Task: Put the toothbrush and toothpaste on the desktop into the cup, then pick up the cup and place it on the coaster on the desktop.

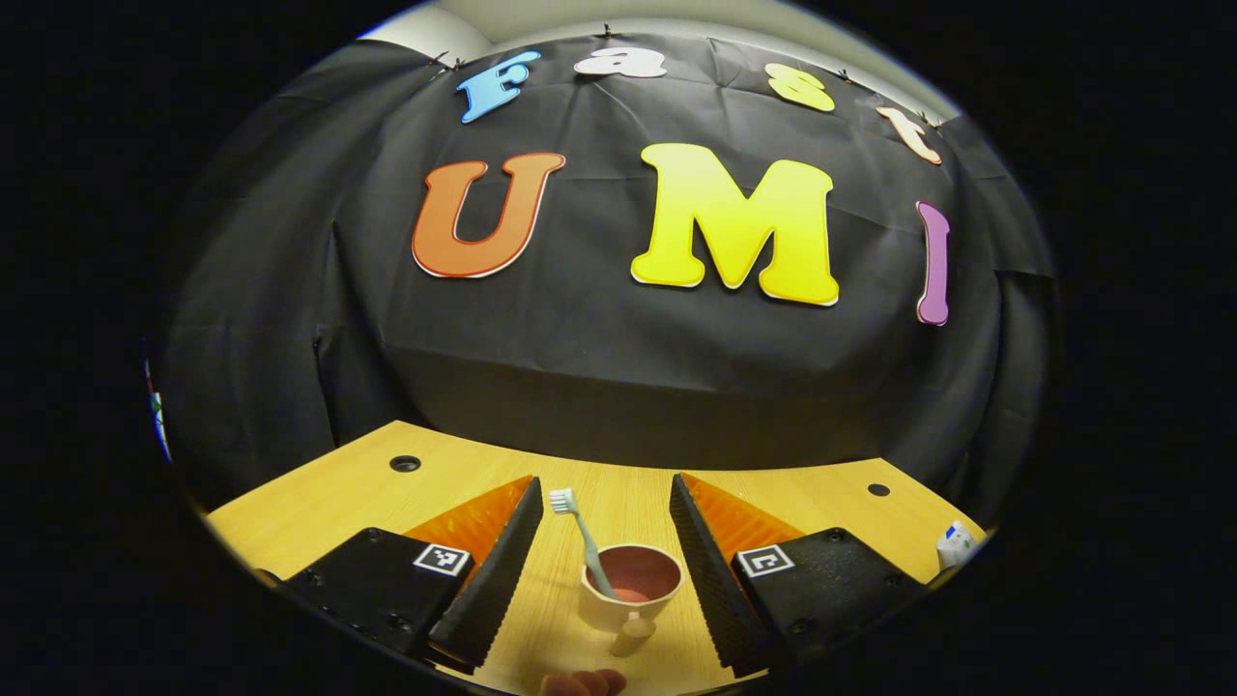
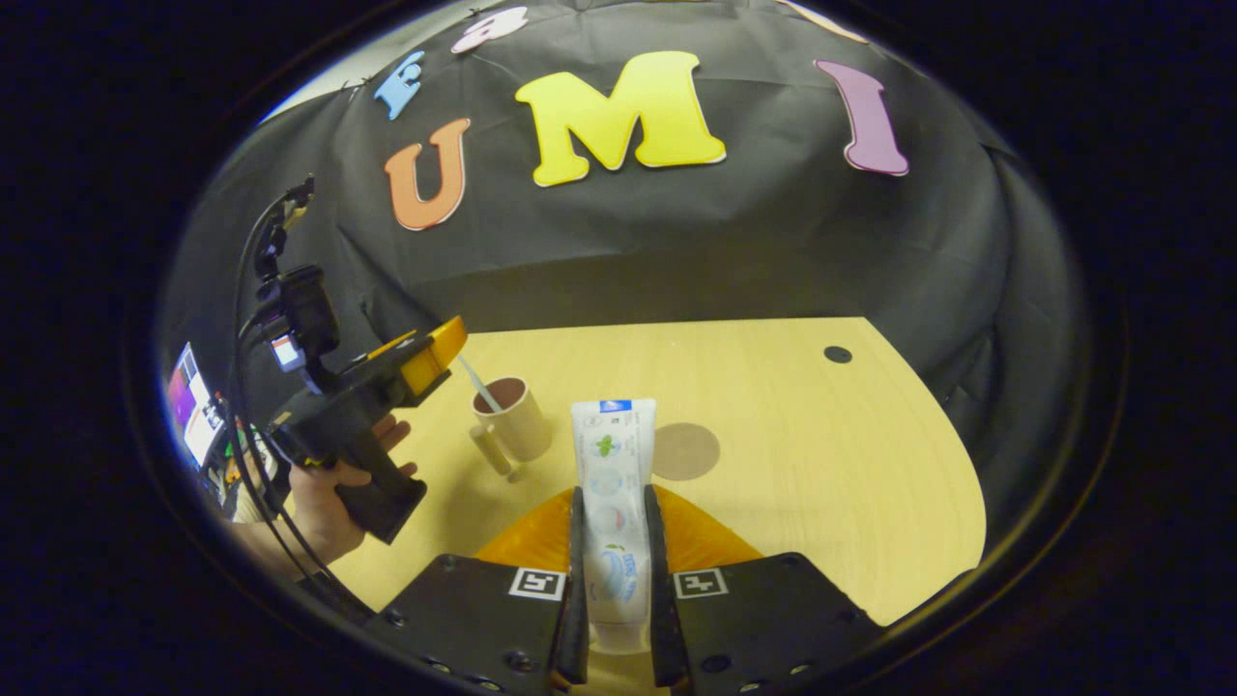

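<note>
White toothpaste tube (image 2: 613, 483) clamped between right gripper (image 2: 613, 599) jaws, held above counter (image 2: 821, 464), likely bound for cup (image 2: 510, 416) already holding toothbrush (image 1: 583, 537). Left gripper (image 1: 604, 570) jaws wide, straddling cup. Coaster (image 2: 684, 450) beside cup, bare.

Toothbrush (image 1: 583, 537) leans bristles-up inside the beige handled cup (image 1: 630, 587); white toothpaste (image 2: 613, 483) tube is held off the table; round brown coaster (image 2: 685, 450) lies flat nearby.
</note>
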`<state>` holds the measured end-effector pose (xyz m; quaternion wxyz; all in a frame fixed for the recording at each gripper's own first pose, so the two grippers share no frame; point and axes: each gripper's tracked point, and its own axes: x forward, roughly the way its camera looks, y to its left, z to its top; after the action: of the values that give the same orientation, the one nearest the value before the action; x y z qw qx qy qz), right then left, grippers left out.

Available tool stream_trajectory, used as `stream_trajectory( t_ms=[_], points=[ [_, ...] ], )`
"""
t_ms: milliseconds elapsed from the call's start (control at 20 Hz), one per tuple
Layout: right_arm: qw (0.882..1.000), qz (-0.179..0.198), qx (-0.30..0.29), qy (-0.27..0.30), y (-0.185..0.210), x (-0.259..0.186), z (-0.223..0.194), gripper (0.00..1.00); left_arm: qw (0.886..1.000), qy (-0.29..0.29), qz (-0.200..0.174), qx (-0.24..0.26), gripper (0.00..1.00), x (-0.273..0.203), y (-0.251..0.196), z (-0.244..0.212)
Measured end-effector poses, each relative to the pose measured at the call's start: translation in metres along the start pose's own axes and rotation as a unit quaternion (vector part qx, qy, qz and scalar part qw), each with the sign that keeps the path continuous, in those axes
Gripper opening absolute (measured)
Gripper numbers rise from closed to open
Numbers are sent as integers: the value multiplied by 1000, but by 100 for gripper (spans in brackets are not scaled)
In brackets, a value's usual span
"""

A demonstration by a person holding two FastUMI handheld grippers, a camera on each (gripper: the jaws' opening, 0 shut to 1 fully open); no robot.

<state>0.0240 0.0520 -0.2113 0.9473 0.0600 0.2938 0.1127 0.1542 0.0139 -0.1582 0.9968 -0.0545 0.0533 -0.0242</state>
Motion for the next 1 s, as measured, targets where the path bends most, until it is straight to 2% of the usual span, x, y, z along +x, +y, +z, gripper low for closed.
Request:
stream_trajectory(
  t_ms=[150,450,800,1000],
  points=[
    [1000,21,-6,-11,21,14,13,26,1000,16,14,2,85,-26,15,1],
    [995,67,-11,-75,75,69,71,25,998,45,34,-5,84,-83,40,3],
    [982,126,-10,-140,136,132,121,25,995,56,77,-19,85,-112,81,2],
    [968,170,-6,-183,159,157,138,25,992,65,101,-35,85,-118,101,-20]
  ],
)
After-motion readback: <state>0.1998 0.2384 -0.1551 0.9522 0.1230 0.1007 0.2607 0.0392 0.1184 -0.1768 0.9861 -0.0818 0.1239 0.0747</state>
